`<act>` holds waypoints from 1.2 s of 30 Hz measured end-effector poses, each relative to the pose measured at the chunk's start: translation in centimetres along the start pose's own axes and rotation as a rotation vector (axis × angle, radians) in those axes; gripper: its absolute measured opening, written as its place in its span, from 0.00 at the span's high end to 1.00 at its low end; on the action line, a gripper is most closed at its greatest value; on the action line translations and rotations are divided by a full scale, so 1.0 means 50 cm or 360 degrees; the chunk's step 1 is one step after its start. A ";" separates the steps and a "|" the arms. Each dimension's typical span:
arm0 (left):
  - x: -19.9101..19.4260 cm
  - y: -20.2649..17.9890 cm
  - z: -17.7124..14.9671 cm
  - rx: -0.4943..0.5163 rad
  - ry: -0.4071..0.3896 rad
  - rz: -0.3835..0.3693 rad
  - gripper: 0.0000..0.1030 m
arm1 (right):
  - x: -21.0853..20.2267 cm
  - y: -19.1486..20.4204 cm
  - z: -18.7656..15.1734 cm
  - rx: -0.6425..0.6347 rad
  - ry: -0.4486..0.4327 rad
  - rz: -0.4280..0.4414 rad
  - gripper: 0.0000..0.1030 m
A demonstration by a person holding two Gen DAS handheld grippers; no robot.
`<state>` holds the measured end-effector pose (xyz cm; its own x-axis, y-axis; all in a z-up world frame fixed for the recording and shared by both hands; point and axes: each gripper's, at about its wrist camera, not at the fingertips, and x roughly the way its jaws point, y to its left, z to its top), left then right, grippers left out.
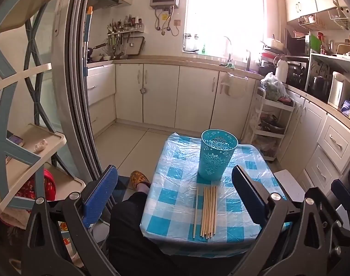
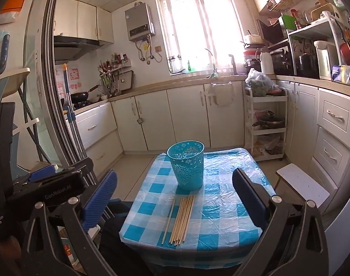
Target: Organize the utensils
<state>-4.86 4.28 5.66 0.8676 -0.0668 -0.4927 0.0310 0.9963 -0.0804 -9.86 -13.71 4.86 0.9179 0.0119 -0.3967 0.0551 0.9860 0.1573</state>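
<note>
Several wooden chopsticks (image 1: pixel 207 211) (image 2: pixel 181 220) lie side by side on a small table with a blue-and-white checked plastic cover (image 1: pixel 175 220) (image 2: pixel 221 207). One chopstick lies slightly apart on the left. Just behind them stands an upright teal perforated holder cup (image 1: pixel 217 155) (image 2: pixel 187 164). My left gripper (image 1: pixel 175 177) is open above the table's near side, with nothing between its blue pads. My right gripper (image 2: pixel 175 179) is open too and holds nothing. The left gripper's body (image 2: pixel 48 184) shows at the left of the right wrist view.
A person's dark-trousered leg (image 1: pixel 128 225) and patterned slipper (image 1: pixel 139 178) are left of the table. A white stool (image 2: pixel 301 184) stands to the right, a white trolley rack (image 2: pixel 265 124) behind it. A sliding door frame (image 1: pixel 76 92) and a blue shelf unit (image 1: pixel 18 138) stand left.
</note>
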 end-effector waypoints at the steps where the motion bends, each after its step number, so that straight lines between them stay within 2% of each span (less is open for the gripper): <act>1: -0.002 0.003 0.000 -0.0002 0.0001 -0.0001 0.07 | -0.001 -0.004 -0.004 0.0000 0.0003 0.0002 0.07; 20: -0.007 -0.008 -0.002 -0.0007 0.0036 0.0000 0.07 | 0.008 -0.003 -0.018 -0.0011 0.0044 0.0032 0.07; 31: -0.006 -0.013 -0.002 -0.0007 0.0037 0.0001 0.07 | 0.014 0.003 -0.020 -0.0087 0.0058 0.0009 0.07; 36: -0.005 -0.012 -0.002 -0.0006 0.0041 0.0000 0.07 | 0.016 0.006 -0.015 -0.0130 0.0118 -0.0011 0.07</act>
<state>-5.14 3.68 5.71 0.8547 -0.0681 -0.5146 0.0290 0.9961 -0.0837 -9.38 -13.27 3.93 0.8859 0.0145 -0.4636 0.0263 0.9963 0.0814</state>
